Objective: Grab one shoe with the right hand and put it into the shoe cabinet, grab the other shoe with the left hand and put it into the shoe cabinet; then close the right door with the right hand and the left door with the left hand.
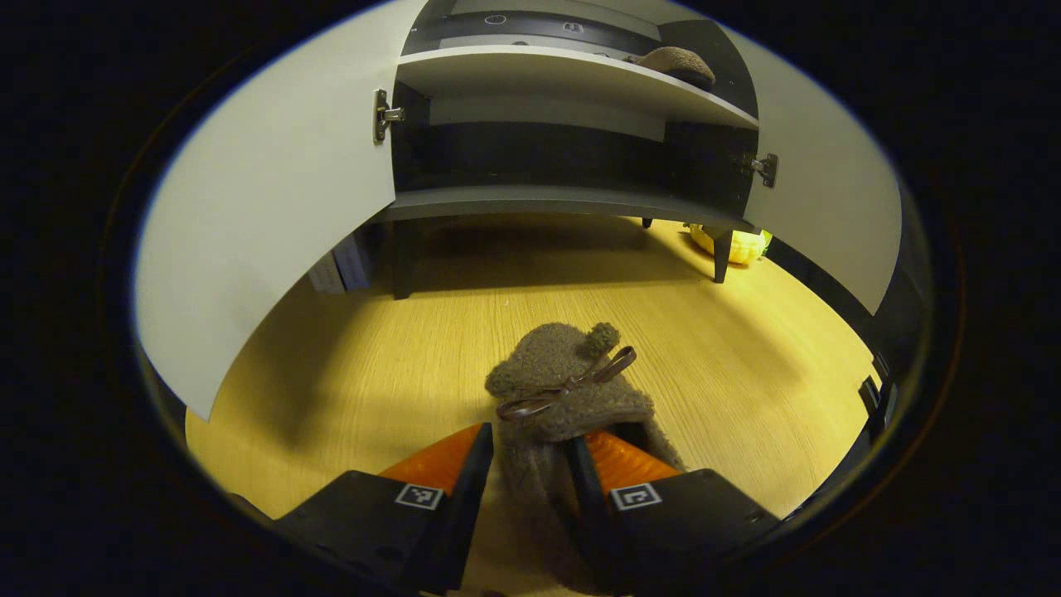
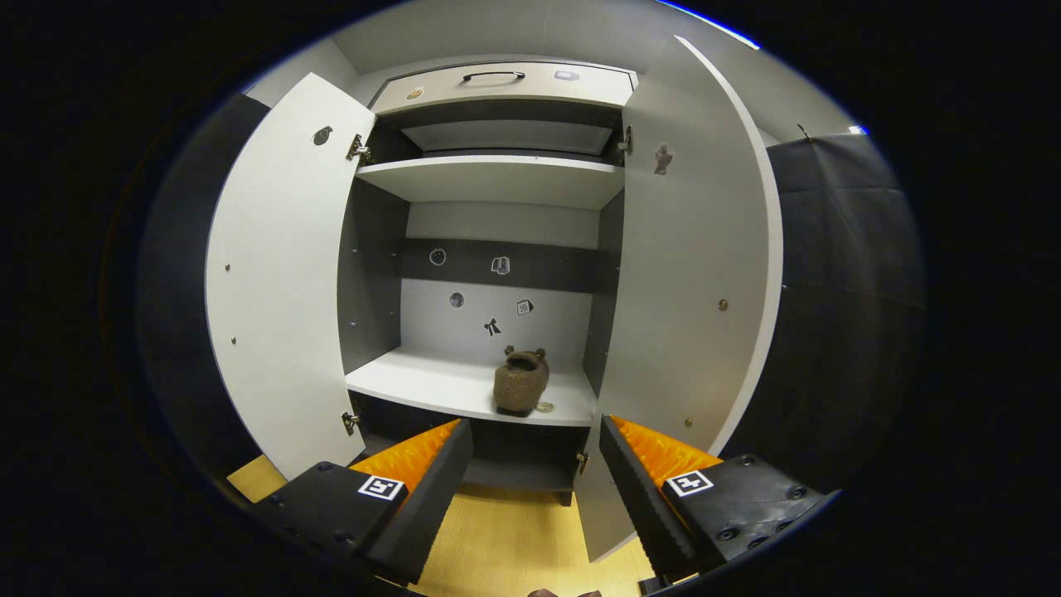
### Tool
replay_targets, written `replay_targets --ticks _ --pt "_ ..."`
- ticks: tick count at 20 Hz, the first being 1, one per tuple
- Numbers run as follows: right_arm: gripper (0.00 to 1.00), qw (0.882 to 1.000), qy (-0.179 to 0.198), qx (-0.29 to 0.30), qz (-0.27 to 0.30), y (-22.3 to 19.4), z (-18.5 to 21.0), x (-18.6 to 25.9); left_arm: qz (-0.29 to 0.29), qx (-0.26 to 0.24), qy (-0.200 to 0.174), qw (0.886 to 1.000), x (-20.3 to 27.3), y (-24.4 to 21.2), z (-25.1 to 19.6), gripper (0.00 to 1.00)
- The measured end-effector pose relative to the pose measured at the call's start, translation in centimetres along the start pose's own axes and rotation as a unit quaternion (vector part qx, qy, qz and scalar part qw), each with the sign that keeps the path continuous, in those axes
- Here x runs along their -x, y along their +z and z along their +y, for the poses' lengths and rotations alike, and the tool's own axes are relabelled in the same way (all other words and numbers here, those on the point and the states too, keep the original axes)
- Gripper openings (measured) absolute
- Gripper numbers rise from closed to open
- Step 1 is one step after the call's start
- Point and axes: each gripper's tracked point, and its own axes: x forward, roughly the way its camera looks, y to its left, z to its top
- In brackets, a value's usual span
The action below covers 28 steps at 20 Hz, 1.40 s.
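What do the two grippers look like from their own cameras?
Left gripper: two wedge-shaped fingers on blocky black mounts, each mount carrying a small square black-and-white marker. Right gripper: same build, ribbed inner finger faces, screw heads on the right mount. No cables or sleeves in view.

Open cabinet, partly occupied shelf

Both doors (image 2: 282, 274) are swung wide, so the cabinet (image 2: 497, 178) mouth is left unobstructed; the middle shelf (image 2: 414, 383) is taken up at its right by one shoe (image 2: 520, 380), while its left stretch is left bare.
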Motion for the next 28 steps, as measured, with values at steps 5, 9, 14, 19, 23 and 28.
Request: replay_targets --ticks 5,9,14,19,23,28 --pt "0.99 1.0 -0.012 0.012 0.016 -1.1 -0.8 1.1 -0.014 -0.052 0.038 0.998 -1.1 0.8 1.6 0.24" --pt "0.98 1.0 -0.01 0.018 0.016 -1.1 -0.9 1.9 0.002 -0.036 0.034 0.999 -0.4 1.4 1.8 0.07" --pt "0.98 1.0 -0.006 0.007 0.016 -0.9 -1.3 2.6 -0.008 -0.03 0.044 0.999 4.0 5.8 1.8 0.07" --pt "0.98 1.0 -0.005 -0.007 0.011 -0.7 -2.4 2.9 -0.021 -0.007 0.047 0.999 10.1 12.3 0.2 0.07" --pt "0.98 1.0 -0.008 -0.025 0.014 -1.1 -3.8 3.1 -0.039 0.003 0.044 0.998 14.0 19.2 -1.5 0.07" --pt "0.98 0.999 -0.015 -0.031 0.022 -2.0 -5.5 3.9 -0.066 0.06 0.041 0.995 16.4 28.4 -2.4 0.07"
